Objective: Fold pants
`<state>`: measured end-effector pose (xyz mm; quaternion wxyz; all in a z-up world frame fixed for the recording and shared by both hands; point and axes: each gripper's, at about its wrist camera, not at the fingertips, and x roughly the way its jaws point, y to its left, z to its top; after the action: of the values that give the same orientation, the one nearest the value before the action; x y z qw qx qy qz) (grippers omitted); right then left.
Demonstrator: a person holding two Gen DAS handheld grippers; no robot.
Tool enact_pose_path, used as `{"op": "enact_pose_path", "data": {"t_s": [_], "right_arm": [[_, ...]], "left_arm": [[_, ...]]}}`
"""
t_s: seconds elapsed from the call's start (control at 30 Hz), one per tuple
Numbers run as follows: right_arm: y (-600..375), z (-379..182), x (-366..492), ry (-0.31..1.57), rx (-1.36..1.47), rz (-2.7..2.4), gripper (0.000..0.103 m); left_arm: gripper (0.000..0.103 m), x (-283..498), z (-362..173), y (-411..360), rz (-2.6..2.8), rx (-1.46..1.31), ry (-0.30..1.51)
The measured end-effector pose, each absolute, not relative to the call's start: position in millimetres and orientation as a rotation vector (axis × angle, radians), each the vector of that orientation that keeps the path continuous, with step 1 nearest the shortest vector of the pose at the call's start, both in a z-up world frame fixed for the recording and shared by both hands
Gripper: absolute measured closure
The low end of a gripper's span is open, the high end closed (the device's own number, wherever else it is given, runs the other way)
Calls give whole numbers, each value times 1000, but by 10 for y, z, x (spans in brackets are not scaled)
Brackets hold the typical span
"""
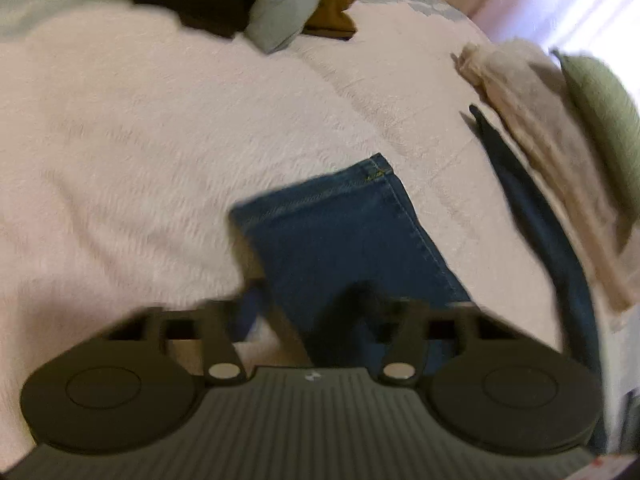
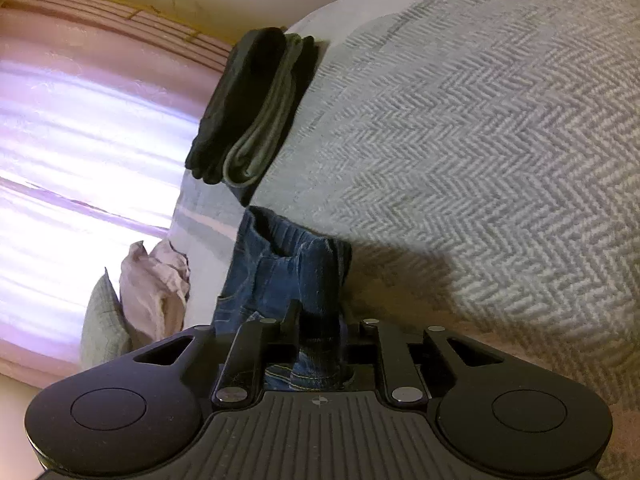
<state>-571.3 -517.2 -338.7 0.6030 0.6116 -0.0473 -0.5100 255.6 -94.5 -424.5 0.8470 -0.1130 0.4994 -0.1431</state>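
Observation:
The blue jeans [image 1: 340, 232] lie with one leg stretched over the fuzzy pink blanket [image 1: 140, 160], hem end pointing away from me. My left gripper [image 1: 320, 312] sits low over that leg, its blurred fingers shut on the denim. In the right wrist view the waistband end of the jeans [image 2: 280, 272] is bunched and lifted. My right gripper [image 2: 318, 320] is shut on that bunch, and fabric fills the narrow gap between its fingers [image 2: 292, 320].
A stack of dark folded clothes [image 2: 256, 112] rests on a grey herringbone blanket [image 2: 480, 160]. A pale crumpled cloth [image 1: 540, 140], a green pillow [image 1: 600, 120] and a dark blue strip of cloth [image 1: 532, 220] lie at the right. Light blue and brown garments [image 1: 280, 12] lie at the far side.

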Motion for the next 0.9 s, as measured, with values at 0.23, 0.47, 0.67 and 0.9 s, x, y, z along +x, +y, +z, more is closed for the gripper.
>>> {"op": "enact_pose_path", "data": {"t_s": [0.23, 0.47, 0.67, 0.9], "right_arm": [[-5048, -2908, -5651, -52, 1293, -1150, 96], [-4467, -2972, -5750, 75, 1392, -1144, 97], [-4306, -3621, -5829, 311, 1612, -1304, 97], [-4774, -3133, -5819, 286, 1416, -1387, 72]], "left_arm": [[100, 2500, -3482, -581, -344, -226, 922], [100, 2295, -3127, 272, -208, -64, 913], [90, 2165, -3789, 495, 34, 98, 1072], [75, 2201, -3334, 169, -157, 71, 928]]}}
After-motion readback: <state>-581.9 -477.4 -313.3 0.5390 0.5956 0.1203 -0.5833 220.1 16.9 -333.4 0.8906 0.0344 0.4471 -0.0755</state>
